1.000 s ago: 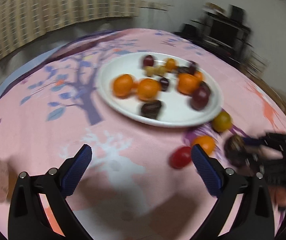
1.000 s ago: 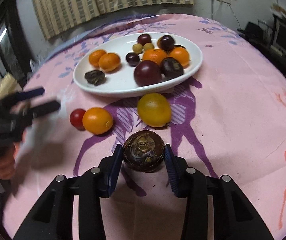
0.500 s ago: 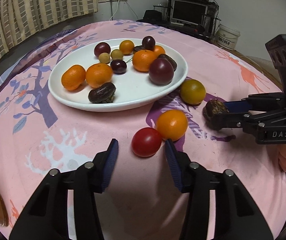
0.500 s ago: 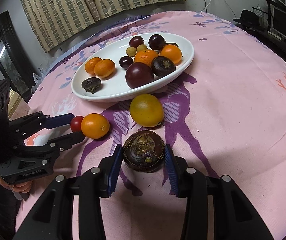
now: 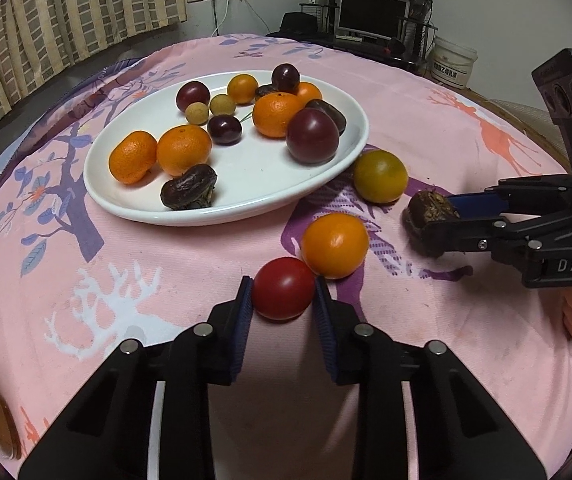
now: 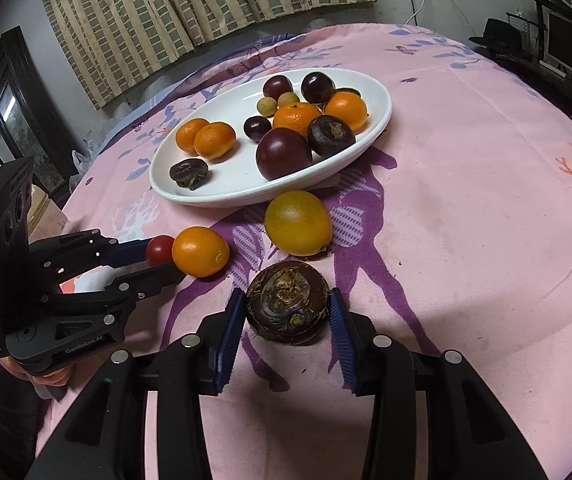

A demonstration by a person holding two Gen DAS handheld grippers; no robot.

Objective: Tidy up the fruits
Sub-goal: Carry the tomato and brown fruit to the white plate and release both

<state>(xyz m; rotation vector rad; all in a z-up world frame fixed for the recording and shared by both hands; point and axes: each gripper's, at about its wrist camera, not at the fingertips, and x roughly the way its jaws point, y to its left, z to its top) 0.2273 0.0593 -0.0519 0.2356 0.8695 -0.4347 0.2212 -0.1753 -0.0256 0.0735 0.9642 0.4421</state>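
Left tongs (image 5: 284, 294) are closing around the tomato (image 5: 284, 288) on the surface, right tongs (image 6: 286, 312) clamp the brown fruit (image 6: 287, 308), both seemingly bound for the plate (image 5: 246, 200).

1. "DAS" in pale capitals stands on the black body of the right gripper (image 5: 425, 216), at the right edge of the left wrist view.
2. "GenRobot.AI" stands on the left gripper (image 6: 158, 258) body, lower left of the right wrist view.
3. The white bucket (image 5: 454, 62), upper right, bears print too small to read.

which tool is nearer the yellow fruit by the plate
Right. The right tool, gripping the brown fruit, sits just in front of the yellow fruit; the closing left tool flanks the red fruit, farther off.
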